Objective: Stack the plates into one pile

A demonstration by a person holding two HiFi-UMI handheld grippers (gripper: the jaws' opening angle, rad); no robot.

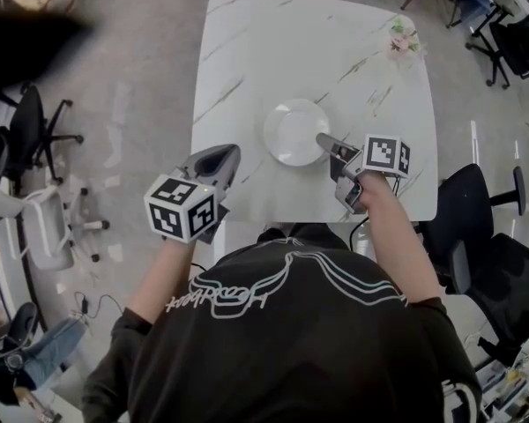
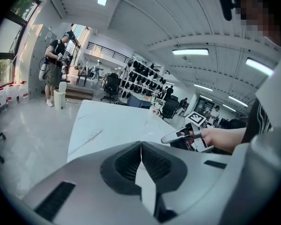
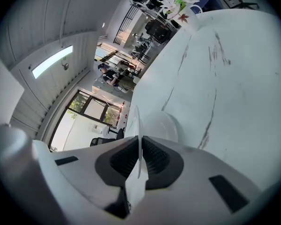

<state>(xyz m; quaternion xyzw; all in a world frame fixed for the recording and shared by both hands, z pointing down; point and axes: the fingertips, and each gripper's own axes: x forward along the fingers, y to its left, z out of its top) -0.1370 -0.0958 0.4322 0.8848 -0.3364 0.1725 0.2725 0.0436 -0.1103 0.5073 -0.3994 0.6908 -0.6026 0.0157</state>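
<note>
A white plate (image 1: 293,130) lies flat near the middle of the white marble table (image 1: 247,51); I cannot tell whether more plates lie under it. My right gripper (image 1: 322,138) is shut with nothing in it, and its tips sit over the plate's right rim. In the right gripper view the plate (image 3: 164,125) shows just beyond the closed right gripper (image 3: 138,137). My left gripper (image 1: 232,153) is shut and empty above the table's front left part, left of the plate. The left gripper view shows the closed left gripper (image 2: 141,145) and the right gripper (image 2: 175,135) across from it.
A small vase of flowers (image 1: 404,38) stands at the table's far right corner. Office chairs stand on the floor to the left (image 1: 35,130) and right (image 1: 485,227) of the table. A person (image 2: 54,64) stands far off in the room.
</note>
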